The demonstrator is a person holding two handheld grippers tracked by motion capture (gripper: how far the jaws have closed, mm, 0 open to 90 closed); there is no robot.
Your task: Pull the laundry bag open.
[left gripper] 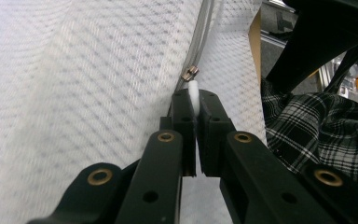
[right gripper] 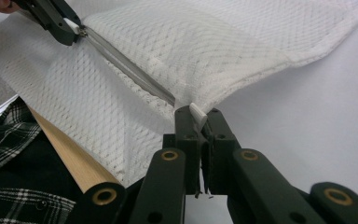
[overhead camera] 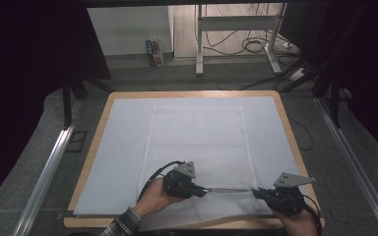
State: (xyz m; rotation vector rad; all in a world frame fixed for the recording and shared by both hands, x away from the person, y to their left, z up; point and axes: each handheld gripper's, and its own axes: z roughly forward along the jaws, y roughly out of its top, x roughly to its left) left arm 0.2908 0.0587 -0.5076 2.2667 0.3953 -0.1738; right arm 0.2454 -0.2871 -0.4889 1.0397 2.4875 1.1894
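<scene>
No lettering, label, brand, number or sign can be read anywhere in these views. The small printed carton (overhead camera: 154, 53) standing on the floor beyond the far edge of the table carries markings too small and blurred to make out.

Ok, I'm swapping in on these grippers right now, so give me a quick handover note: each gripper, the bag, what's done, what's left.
Left gripper: shut on the white zipper pull.
Right gripper: shut on the white tab at the zipper's other end.
Mesh laundry bag: flat on the white mat, its near edge over the table's front edge.
Done: both zipper ends gripped, zipper pulled taut.
Left: probably sliding the pull along; how far it has run I can't tell.
</scene>
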